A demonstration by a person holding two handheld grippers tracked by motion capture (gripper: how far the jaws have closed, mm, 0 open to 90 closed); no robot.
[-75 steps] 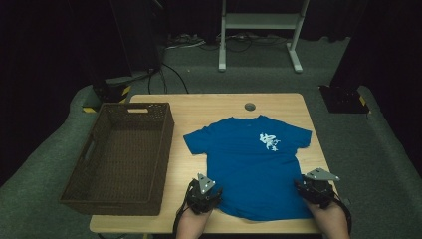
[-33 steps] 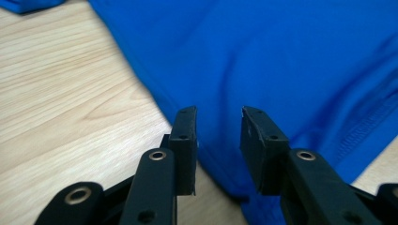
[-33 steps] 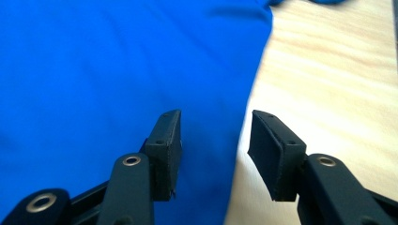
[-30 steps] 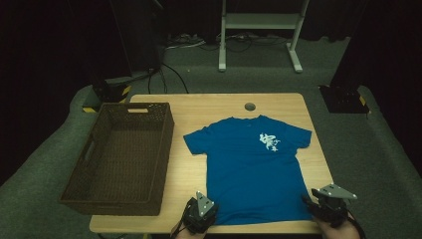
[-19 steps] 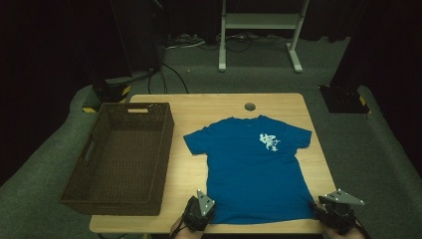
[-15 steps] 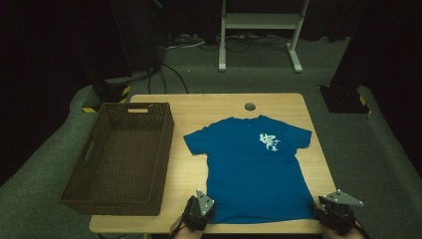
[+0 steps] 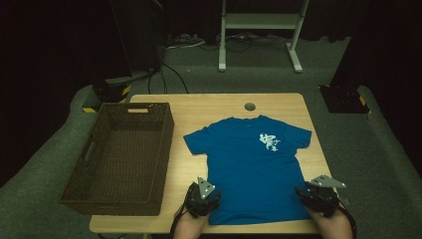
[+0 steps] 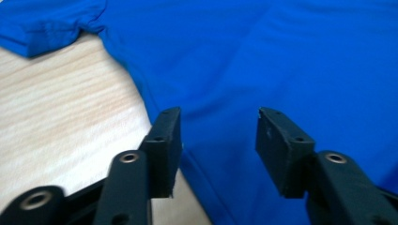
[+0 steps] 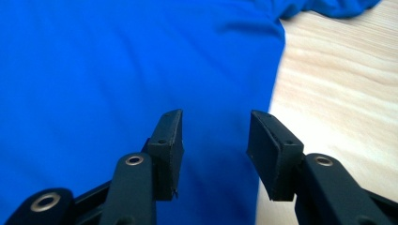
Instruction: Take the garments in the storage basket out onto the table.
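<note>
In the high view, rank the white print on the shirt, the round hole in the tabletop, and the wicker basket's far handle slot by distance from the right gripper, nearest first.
From the right gripper:
1. White print, on the blue shirt's chest, up and left.
2. Round hole, near the table's far edge, past the collar.
3. Basket's far handle slot, across the table at far left.

Both grippers black, two-jaw. Left gripper (image 7: 201, 198): dark body with a grey three-cornered plate on top, small dark holes in the plate. Right gripper (image 7: 321, 195): same build, grey three-cornered plate too, black cable curving off its right side. In the gripper views, each jaw is a flat rectangular black pad on a black arm, with tiny screw holes along the pad edge and metal-ringed rivets at the arm joints. Sleeves can't be made out.
</note>
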